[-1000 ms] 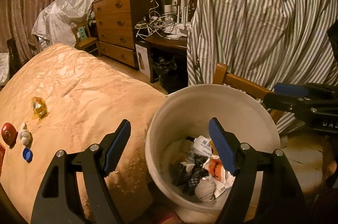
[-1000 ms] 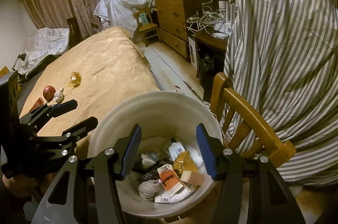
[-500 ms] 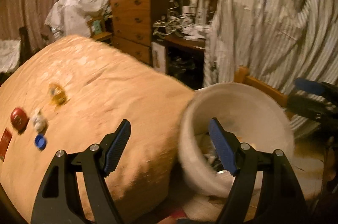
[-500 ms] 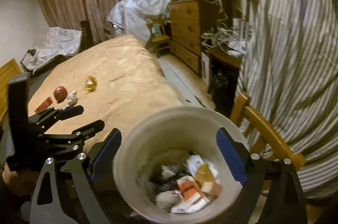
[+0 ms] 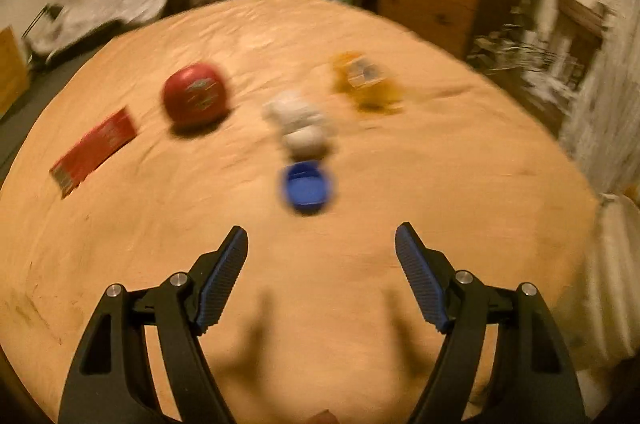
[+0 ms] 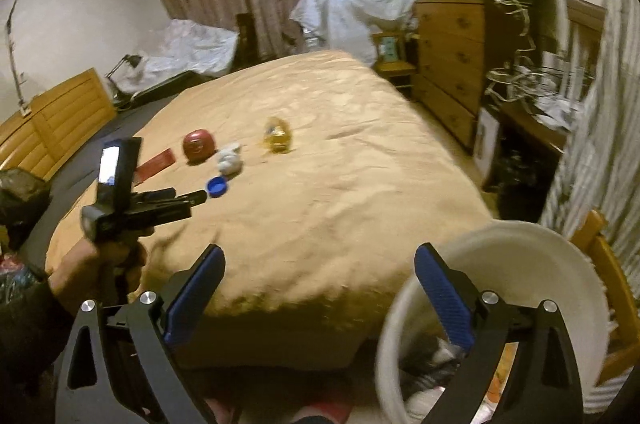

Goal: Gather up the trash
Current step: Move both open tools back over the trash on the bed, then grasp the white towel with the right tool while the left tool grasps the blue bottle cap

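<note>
Swinging off the bin (image 6: 492, 264), your left gripper (image 5: 320, 264) now faces the bed (image 5: 400, 184), fingers half open and empty, blue cap (image 5: 306, 186) at 12 o'clock. Right gripper (image 6: 320, 288) is opening wide, empty, so next pickup's on.

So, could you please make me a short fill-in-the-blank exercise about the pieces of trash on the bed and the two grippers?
1. The small blue plastic bottle cap lies on the tan ____.
2. Between the round red lid and the yellow crumpled wrapper lies a crumpled ____ tissue.
3. The left gripper holds ____ between its jaws.
4. The round white trash bin stands beside the bed, under the ____ gripper.

Missing words: bedspread; white; nothing; right
</note>
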### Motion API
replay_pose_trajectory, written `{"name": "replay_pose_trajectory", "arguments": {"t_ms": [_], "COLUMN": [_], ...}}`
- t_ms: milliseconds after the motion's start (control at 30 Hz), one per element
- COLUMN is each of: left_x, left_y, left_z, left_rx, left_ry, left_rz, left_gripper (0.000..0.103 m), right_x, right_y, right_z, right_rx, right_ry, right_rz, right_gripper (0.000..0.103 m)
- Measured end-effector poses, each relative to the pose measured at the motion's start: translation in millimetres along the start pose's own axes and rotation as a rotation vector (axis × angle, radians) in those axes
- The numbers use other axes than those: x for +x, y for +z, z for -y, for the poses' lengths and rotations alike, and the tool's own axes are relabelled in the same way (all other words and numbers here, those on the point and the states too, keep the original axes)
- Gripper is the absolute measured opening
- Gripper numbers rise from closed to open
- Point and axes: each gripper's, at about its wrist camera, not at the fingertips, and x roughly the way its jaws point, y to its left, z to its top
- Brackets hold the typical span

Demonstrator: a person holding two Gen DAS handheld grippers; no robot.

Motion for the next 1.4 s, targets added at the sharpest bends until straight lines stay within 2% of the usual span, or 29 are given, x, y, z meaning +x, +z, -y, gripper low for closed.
{"name": "replay_pose_trajectory", "arguments": {"t_ms": [167,333,433,467,533,600,700,800,1000,1233,1400], "left_x": [27,58,62,63,63,64,60,55,47,48,49], "left_y": [13,20,21,22,25,26,25,22,10,11,10], "left_z": [-18,-19,-17,-18,-24,-29,-40,-58,-119,-134,-137], "left_rx": [-0.021,-0.026,-0.001,0.001,-0.011,-0.018,-0.017,-0.022,-0.119,-0.137,-0.141], "left_ry": [-0.016,-0.031,-0.025,-0.025,-0.012,-0.014,-0.013,0.02,0.048,0.055,0.052], "left_rz": [-0.013,-0.045,-0.028,-0.019,-0.01,-0.011,-0.008,-0.003,-0.016,-0.011,-0.004], "left_gripper": [0.073,0.073,0.072,0.068,0.048,0.037,0.038,0.038,0.038,0.038,0.038], "right_x": [40,73,101,109,137,162,196,236,315,377,407], "right_y": [12,23,36,40,53,63,74,86,101,115,112], "right_z": [-25,-39,-48,-50,-62,-76,-98,-126,-179,-207,-214], "right_rx": [-0.02,-0.039,-0.062,-0.069,-0.081,-0.093,-0.12,-0.154,-0.218,-0.272,-0.309], "right_ry": [0.035,0.05,0.07,0.079,0.108,0.139,0.181,0.224,0.276,0.226,0.151], "right_rz": [-0.037,-0.063,-0.069,-0.071,-0.083,-0.096,-0.12,-0.151,-0.227,-0.263,-0.293], "right_gripper": [0.096,0.096,0.096,0.096,0.096,0.096,0.096,0.096,0.087,0.082,0.064]}}
